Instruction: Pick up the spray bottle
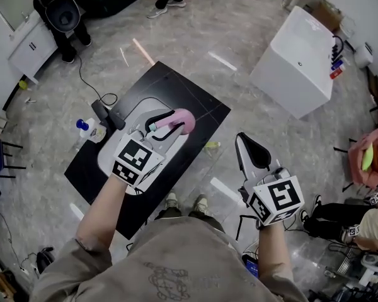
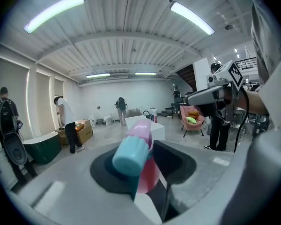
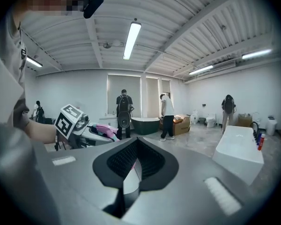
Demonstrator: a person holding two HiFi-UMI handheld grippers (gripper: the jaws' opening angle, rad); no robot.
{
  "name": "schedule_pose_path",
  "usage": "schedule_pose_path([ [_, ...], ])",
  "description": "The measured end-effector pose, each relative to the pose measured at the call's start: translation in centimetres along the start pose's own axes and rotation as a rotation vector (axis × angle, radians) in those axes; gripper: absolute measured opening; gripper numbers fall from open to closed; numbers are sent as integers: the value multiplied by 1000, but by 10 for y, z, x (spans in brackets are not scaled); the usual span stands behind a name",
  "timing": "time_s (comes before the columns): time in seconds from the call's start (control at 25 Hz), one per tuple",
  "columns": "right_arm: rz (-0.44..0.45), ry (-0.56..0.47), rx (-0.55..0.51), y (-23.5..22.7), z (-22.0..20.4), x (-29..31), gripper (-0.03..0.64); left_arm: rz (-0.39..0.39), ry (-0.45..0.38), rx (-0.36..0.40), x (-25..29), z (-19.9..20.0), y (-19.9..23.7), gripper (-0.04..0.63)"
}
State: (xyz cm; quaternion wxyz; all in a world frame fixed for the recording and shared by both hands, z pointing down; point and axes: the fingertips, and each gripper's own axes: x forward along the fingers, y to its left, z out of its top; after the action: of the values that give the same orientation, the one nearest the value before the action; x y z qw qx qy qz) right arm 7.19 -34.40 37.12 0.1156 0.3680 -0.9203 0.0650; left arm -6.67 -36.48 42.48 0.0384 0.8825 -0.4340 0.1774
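The spray bottle (image 1: 184,122) is pink with a teal nozzle and is held up in the air, lying roughly level over the black floor mat (image 1: 94,168). My left gripper (image 1: 166,124) is shut on it. In the left gripper view the bottle (image 2: 141,146) fills the space between the dark pads, teal end toward the camera. My right gripper (image 1: 244,142) hovers apart at the right, jaws closed together with nothing in them; its pads (image 3: 126,161) meet in the right gripper view. That view also shows the left gripper (image 3: 79,128) with the pink bottle (image 3: 105,131).
A small blue-capped bottle (image 1: 84,128) and a black device (image 1: 107,114) lie at the mat's left edge. A white tub (image 1: 297,58) stands at the upper right, a pink chair (image 1: 369,158) at the far right. People stand at the back of the room.
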Motion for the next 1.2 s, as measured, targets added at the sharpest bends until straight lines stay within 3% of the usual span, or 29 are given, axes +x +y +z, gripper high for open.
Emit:
schedule_pose_path([
  [0.28, -24, -80, -46, 4, 31, -16, 29, 105, -109, 9, -52, 55, 6, 149],
  [0.56, 19, -117, -76, 25, 49, -32, 29, 123, -175, 2, -93, 81, -5, 147],
  [0.84, 78, -87, -69, 40, 40, -46, 29, 170, -155, -9, -118, 67, -16, 143],
  [1.2, 100, -17, -46, 43, 1, -35, 29, 208, -67, -94, -127, 8, -29, 141],
])
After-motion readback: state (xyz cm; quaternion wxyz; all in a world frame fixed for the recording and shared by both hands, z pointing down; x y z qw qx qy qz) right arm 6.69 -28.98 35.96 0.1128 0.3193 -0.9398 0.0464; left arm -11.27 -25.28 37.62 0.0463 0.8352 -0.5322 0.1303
